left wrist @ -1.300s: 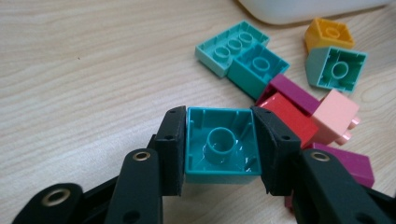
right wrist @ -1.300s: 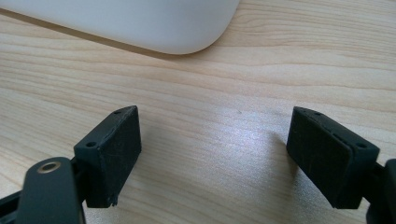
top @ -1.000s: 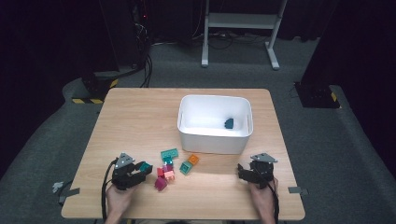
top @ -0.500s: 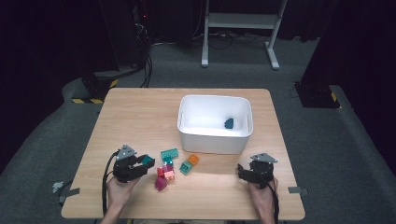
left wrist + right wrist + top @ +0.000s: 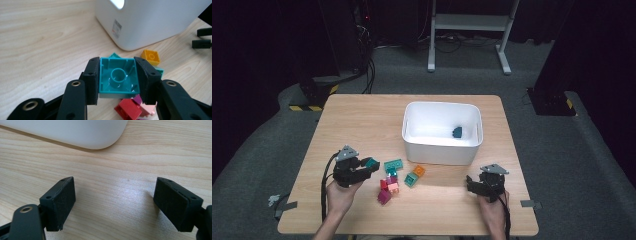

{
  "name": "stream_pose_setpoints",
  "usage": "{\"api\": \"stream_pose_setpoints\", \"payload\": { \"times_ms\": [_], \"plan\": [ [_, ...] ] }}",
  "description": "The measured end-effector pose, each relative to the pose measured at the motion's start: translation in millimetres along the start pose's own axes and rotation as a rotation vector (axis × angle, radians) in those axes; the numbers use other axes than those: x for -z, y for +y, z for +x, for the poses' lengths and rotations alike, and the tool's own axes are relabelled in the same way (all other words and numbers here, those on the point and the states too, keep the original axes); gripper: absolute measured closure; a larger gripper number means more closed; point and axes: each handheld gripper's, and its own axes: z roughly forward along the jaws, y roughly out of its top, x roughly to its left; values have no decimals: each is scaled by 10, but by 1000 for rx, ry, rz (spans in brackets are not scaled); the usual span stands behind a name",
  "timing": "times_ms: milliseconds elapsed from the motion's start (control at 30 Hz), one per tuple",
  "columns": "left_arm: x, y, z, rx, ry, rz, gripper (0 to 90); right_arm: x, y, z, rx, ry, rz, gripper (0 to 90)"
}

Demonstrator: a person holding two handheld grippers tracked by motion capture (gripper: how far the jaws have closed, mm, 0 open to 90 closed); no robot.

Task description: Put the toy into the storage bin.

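Note:
My left gripper (image 5: 117, 77) is shut on a teal brick (image 5: 117, 77), its hollow underside facing the camera. In the high view that left gripper (image 5: 367, 167) holds the teal brick (image 5: 372, 163) just above the table, left of the loose pile. The pile holds a teal brick (image 5: 393, 164), a green one (image 5: 411, 180), an orange one (image 5: 419, 171), and red, pink and magenta ones (image 5: 388, 189). A white bin (image 5: 442, 149) stands behind them with a dark teal piece (image 5: 457, 132) inside. My right gripper (image 5: 115, 203) stands open over bare wood, near the bin's corner (image 5: 95, 137).
The wooden table (image 5: 362, 120) ends close behind my hands. In the left gripper view the orange brick (image 5: 150, 56) lies by the bin wall (image 5: 150, 22), and the right gripper's black jaws (image 5: 202, 37) show at the far right. Dark floor and a metal stand surround the table.
My left gripper has risen from the table with the teal brick and shifted slightly toward the pile. The right gripper has stayed put.

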Motion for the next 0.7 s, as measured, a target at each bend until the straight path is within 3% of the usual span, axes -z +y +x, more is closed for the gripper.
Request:
{"api": "stream_pose_setpoints", "payload": {
  "times_ms": [233,567,700],
  "plan": [
    [14,216,-34,-13,-27,-37,579,-1,0,-2,2,2,-1,176],
    [-42,514,-103,-46,-64,-41,578,-1,0,0,-2,2,-1,176],
    [-66,702,-170,-90,-65,-38,578,0,0,-1,1,0,0,176]
  ]
}}
